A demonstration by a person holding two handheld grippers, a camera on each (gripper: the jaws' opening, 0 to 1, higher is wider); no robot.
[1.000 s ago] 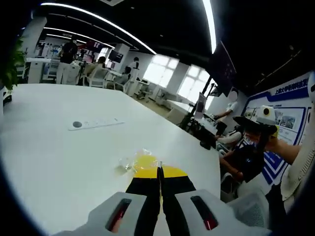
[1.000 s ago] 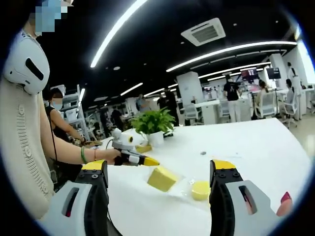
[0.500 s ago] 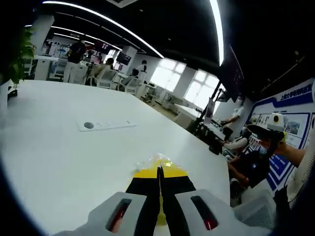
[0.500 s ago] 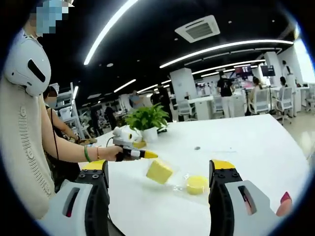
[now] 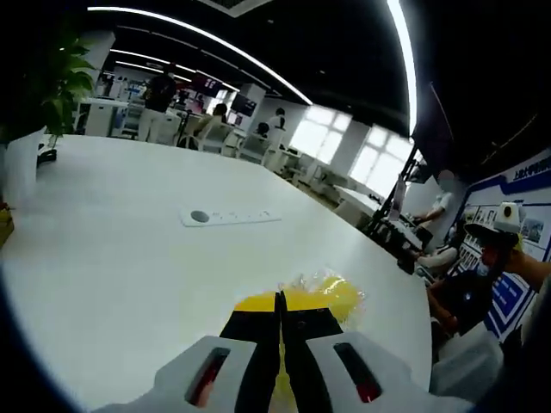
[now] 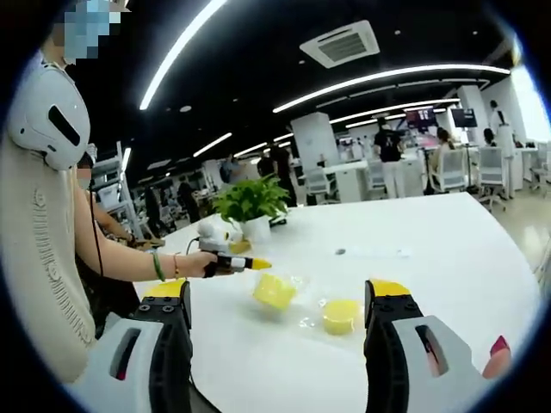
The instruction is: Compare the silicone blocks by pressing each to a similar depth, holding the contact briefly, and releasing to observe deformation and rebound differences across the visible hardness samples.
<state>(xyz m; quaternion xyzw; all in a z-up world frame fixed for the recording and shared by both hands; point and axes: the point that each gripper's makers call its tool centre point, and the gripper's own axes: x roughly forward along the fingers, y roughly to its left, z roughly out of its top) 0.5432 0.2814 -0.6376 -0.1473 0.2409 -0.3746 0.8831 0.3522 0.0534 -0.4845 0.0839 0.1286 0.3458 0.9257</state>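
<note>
Two yellow silicone blocks on the white table, left gripper at the square one.

In the right gripper view the square yellow block [image 6: 275, 291] lies on the white table [image 6: 430, 249] inside crinkled clear wrap [image 6: 303, 303], with the round yellow block [image 6: 339, 316] just beside it. The left gripper [image 6: 255, 264], jaws pressed together on nothing, has its yellow tip right at the square block; contact cannot be told. The right gripper [image 6: 280, 310] hangs wide open and empty, its jaws framing both blocks. In the left gripper view the shut jaws point at a yellow block [image 5: 331, 295] in wrap. A potted plant [image 6: 248, 205] stands behind, a power strip [image 5: 231, 218] farther along the table.
</note>
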